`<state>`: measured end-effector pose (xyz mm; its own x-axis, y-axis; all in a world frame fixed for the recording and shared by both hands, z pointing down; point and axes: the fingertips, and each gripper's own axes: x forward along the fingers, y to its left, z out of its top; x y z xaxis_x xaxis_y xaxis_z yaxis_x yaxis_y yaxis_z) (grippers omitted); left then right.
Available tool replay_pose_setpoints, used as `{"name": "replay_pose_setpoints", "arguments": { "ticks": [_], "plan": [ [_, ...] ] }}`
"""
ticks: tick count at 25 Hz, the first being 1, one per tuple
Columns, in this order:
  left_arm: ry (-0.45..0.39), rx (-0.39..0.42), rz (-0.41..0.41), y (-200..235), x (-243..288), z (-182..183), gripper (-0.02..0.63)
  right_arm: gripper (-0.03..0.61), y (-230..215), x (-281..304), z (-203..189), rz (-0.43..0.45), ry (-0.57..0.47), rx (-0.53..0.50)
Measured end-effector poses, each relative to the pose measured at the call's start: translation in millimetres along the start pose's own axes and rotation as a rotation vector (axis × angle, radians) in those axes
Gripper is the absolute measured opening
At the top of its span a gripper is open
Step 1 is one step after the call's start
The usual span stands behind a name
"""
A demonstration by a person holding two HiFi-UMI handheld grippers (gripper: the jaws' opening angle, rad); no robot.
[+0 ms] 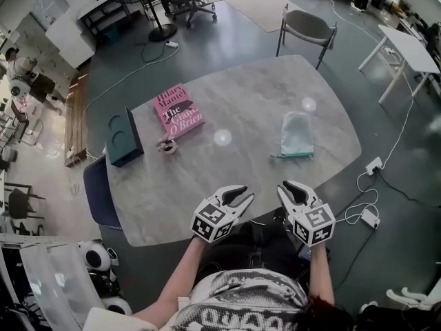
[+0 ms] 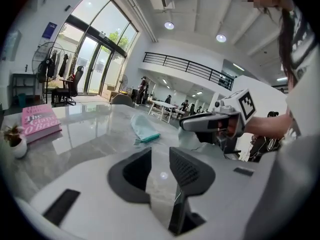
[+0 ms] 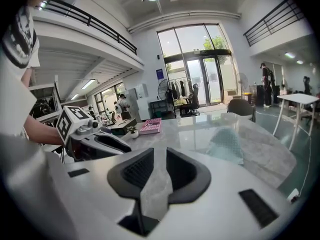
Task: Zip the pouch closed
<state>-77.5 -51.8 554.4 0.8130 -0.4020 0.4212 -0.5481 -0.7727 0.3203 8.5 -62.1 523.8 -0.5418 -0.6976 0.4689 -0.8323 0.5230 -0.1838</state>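
- Left claw [image 1: 242,197] sits at the lower centre of the head view, over the near edge of the desk [image 1: 241,88]. In its own view [image 2: 160,171] the jaws stand apart, with only bare desk in the gap, so it grips nothing.
- The right claw [image 1: 284,190] is just beside it, to the right in the head view. Its jaws [image 3: 156,171] are likewise parted and empty.
- The pouch [image 1: 297,135], a pale mint thing with a darker teal band along its near end, lies flat on the desk right of centre. It is well apart from both claws and neither touches it.
- It shows in the middle of the left gripper view [image 2: 144,129] and to the right in the right gripper view [image 3: 226,144].
- The teal band is probably the zipper edge, but it is too small in every view to tell whether it is open or shut.
- With both claws empty and away from the pouch, no zipping is under way. Either it is not yet begun or it is already done.
- Farther out, at the left of the desk, are a pink book [image 1: 178,110], a dark box [image 1: 124,136] and a small plant pot [image 1: 167,145], all clear of the pouch.
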Motion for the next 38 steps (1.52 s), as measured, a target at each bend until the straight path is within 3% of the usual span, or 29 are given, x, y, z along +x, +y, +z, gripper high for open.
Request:
{"name": "replay_pose_setpoints", "arguments": {
  "ticks": [10, 17, 30, 38],
  "plan": [
    [-0.035, 0.015, 0.008, -26, -34, -4, 0.094, 0.081, 38, -4, 3, 0.054, -0.006, -0.013],
    [-0.080, 0.053, 0.083, -47, -40, 5, 0.062, 0.081, 48, -23, -3, 0.122, -0.019, -0.011],
    [-0.130, 0.007, 0.211, -149, -22, -12, 0.041, 0.002, 54, -120, -38, 0.273, -0.065, -0.035],
    [-0.156, 0.028, 0.286, -195, -35, -23, 0.029, 0.000, 65, -163, -62, 0.323, -0.066, -0.055]
  ]
}}
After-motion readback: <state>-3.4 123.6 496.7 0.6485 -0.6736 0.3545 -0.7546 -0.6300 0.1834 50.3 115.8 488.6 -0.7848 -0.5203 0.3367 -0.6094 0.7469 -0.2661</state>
